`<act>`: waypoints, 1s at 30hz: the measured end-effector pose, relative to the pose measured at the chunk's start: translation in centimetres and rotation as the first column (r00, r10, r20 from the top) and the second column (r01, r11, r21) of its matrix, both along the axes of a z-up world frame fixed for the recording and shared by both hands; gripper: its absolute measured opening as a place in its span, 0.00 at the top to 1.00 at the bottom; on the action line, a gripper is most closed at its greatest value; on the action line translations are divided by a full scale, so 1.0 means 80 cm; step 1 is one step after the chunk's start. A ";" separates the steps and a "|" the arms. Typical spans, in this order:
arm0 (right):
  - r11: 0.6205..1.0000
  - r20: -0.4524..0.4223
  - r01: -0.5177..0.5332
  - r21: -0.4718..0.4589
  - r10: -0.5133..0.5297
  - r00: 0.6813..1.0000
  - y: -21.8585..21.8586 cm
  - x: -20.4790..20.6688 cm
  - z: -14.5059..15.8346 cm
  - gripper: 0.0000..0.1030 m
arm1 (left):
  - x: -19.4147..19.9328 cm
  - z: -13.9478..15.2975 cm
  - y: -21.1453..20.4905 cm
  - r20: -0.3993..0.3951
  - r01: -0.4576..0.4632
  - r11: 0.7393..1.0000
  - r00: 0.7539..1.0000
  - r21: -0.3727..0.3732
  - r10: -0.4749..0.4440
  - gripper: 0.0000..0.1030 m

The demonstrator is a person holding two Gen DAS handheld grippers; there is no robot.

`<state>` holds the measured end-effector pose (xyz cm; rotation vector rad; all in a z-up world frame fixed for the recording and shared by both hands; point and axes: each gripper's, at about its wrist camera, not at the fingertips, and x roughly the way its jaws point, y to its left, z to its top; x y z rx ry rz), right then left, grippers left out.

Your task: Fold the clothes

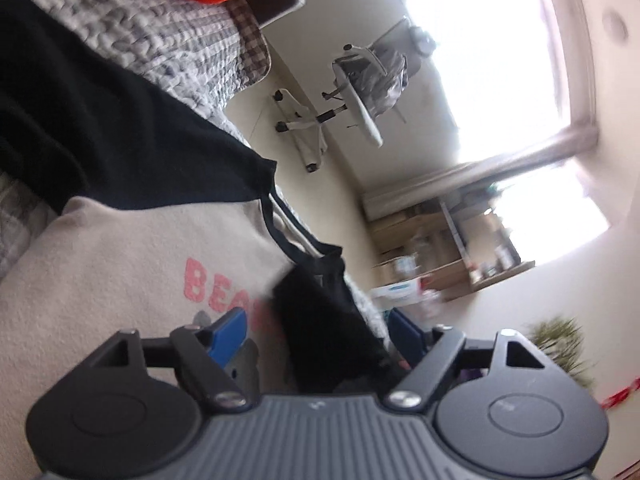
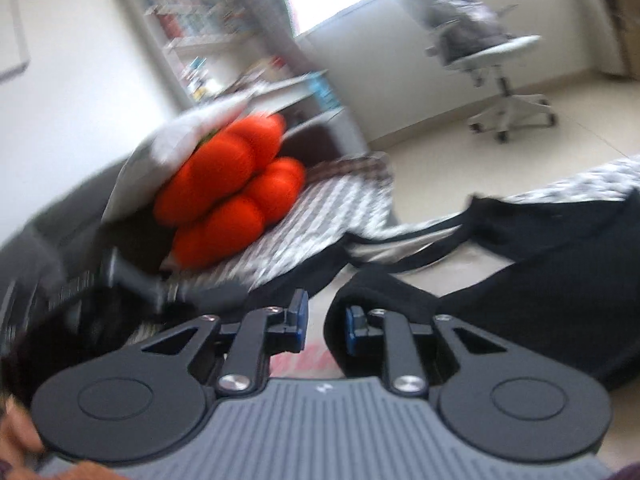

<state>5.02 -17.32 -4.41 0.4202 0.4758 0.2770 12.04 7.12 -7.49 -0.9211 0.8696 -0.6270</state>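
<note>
A beige shirt with pink letters and black sleeves lies on a quilted bed. In the left wrist view my left gripper stands wide open over it. A bunched black sleeve lies between the blue pads, clear of the left one. In the right wrist view my right gripper has its jaws close together. A fold of black sleeve drapes over the right fingertip, and a strip of beige shows between the pads. Blur hides whether they pinch the cloth. More black cloth spreads to the right.
An orange cushion and a white pillow rest on the grey-and-white bedspread. A white office chair stands on the pale floor beyond the bed's edge. Shelves line the far wall. A hand shows bottom left.
</note>
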 end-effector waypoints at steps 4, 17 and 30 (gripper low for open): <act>0.993 -0.091 -0.108 -0.046 0.104 0.990 0.022 0.006 -0.017 0.78 | 0.006 -0.012 0.010 -0.043 -0.031 0.999 0.999 -0.034 0.029 0.23; 0.959 -0.141 -0.274 -0.068 0.263 0.954 0.037 0.001 -0.022 0.66 | 0.014 -0.009 -0.007 -0.054 -0.033 0.999 0.998 0.040 0.035 0.25; 0.938 -0.131 -0.342 -0.049 0.333 0.934 0.058 0.003 -0.024 0.66 | 0.020 -0.015 0.000 -0.060 -0.040 0.998 0.997 0.046 0.043 0.35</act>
